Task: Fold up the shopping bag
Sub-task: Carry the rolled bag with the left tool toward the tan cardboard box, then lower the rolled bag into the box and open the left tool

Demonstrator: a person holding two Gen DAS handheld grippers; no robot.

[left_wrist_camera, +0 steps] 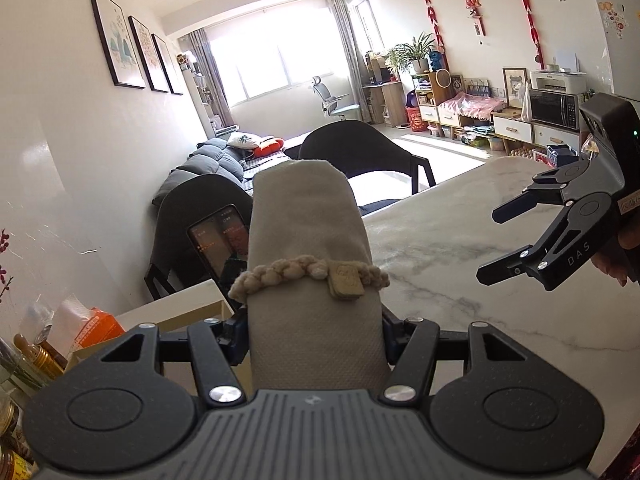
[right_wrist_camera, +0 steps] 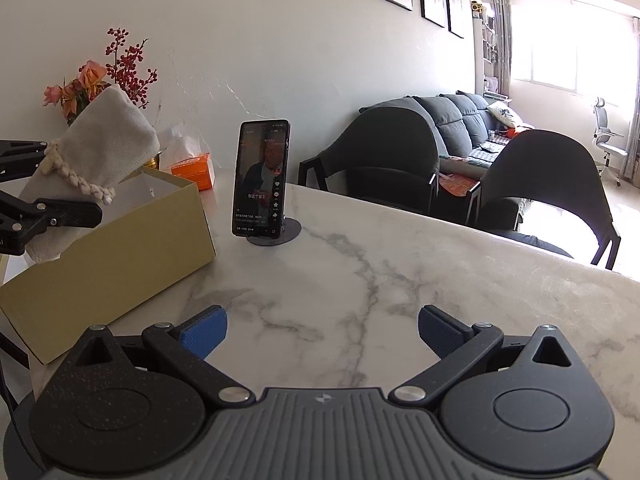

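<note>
Left gripper [left_wrist_camera: 314,332] clenched on the rolled beige shopping bag [left_wrist_camera: 308,248], tied round with a braided cord [left_wrist_camera: 288,272], lifted in the air above the open cardboard box [right_wrist_camera: 120,248]. Right gripper [right_wrist_camera: 322,332] released and empty, jaws wide apart, low over the marble table [right_wrist_camera: 360,272], near the phone [right_wrist_camera: 260,178] on its stand.

Left tool [left_wrist_camera: 314,336]: jaws partly spread and clamped on the rolled shopping bag [left_wrist_camera: 308,240], pads pressing both sides; raised clear of the bench [left_wrist_camera: 460,280], pointing somewhat downward. Right tool [right_wrist_camera: 322,334]: jaws wide apart, blue pads [right_wrist_camera: 204,330] bare, nothing between them; held low over the bench, angled down. Part of a hand [left_wrist_camera: 616,256] shows gripping the right tool's handle in the left wrist view.
</note>
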